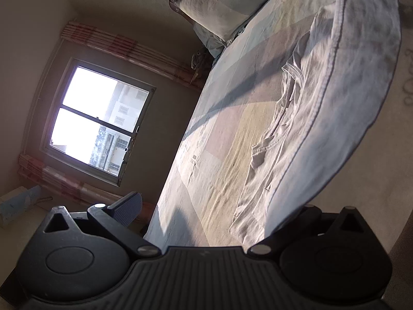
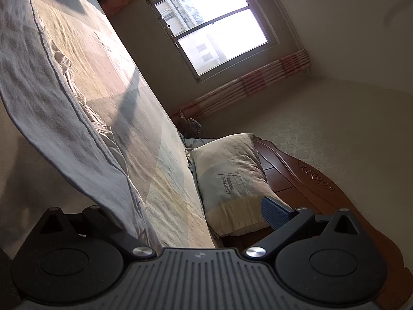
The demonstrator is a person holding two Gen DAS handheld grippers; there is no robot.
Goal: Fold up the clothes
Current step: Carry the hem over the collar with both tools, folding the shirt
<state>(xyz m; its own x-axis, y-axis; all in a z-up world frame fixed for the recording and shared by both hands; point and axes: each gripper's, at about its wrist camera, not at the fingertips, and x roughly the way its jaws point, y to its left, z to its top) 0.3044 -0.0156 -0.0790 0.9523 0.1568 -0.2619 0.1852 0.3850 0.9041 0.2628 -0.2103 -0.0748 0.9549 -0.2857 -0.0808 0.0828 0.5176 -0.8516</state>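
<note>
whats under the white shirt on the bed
The white shirt lies on the pastel checked bedspread, which shows all around it. The raised hem hides the rest from view.

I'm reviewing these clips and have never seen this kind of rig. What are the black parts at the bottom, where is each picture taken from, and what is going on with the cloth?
No robot here: a person holds a two-finger gripper in each hand, each carrying a fisheye camera looking along its fingers. The black parts are the gripper bodies. One picture comes from the left gripper, the other from the right gripper. A pale grey garment lies partly on a patchwork bedsheet, one hemmed edge lifted close to both cameras. Both grippers look wide open; whether either holds the cloth is unclear. A pillow and window sit behind.
</note>
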